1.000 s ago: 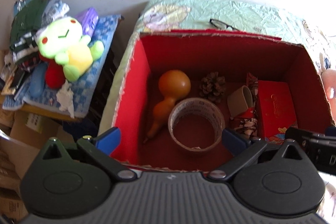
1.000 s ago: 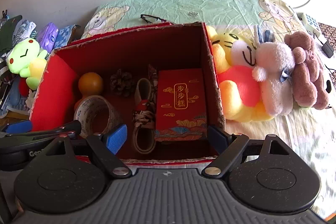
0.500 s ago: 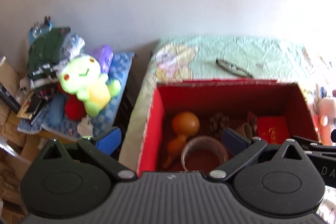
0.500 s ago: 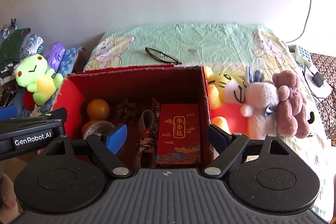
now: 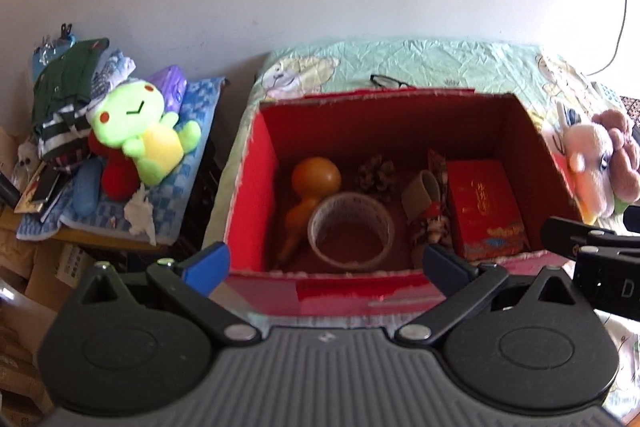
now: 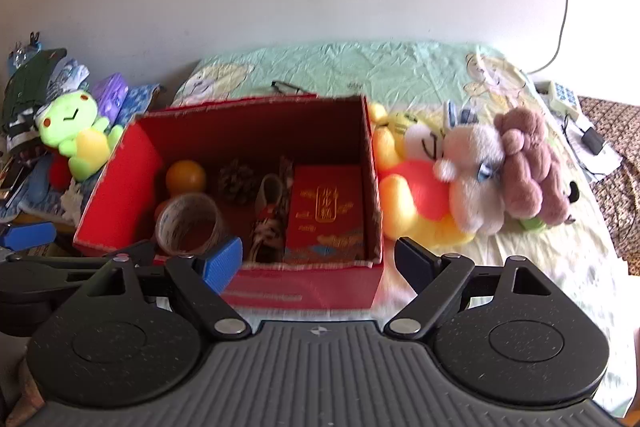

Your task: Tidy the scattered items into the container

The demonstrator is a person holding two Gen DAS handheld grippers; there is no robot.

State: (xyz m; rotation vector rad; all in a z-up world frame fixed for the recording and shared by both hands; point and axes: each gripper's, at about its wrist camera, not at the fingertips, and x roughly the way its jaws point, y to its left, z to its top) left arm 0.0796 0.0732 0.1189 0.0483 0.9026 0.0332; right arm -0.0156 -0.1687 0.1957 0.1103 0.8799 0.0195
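A red cardboard box (image 5: pixel 256 195) (image 6: pixel 120 195) stands on the bed. Inside lie an orange gourd (image 5: pixel 314 183) (image 6: pixel 186 177), a tape roll (image 5: pixel 352 231) (image 6: pixel 188 223), a pine cone (image 5: pixel 376 173) (image 6: pixel 238 181), a small patterned shoe (image 5: pixel 426 203) (image 6: pixel 270 215) and a red gift packet (image 5: pixel 484 203) (image 6: pixel 328 211). My left gripper (image 5: pixel 326 261) is open and empty, held back from the box's near wall. My right gripper (image 6: pixel 318 259) is open and empty, also in front of the box. A pair of glasses (image 5: pixel 386 81) (image 6: pixel 286 87) lies on the bed behind the box.
Plush toys, yellow (image 6: pixel 408 195), white (image 6: pixel 472 171) and brown (image 6: pixel 528 167), lie right of the box. A green frog plush (image 5: pixel 140 131) (image 6: pixel 76 135) sits on a cluttered side stand at the left. A remote (image 6: pixel 562 95) and a cable lie far right.
Both grippers have pulled back and up from the box, so its outer near wall now shows. Both stayed open and empty. The box contents have not moved.
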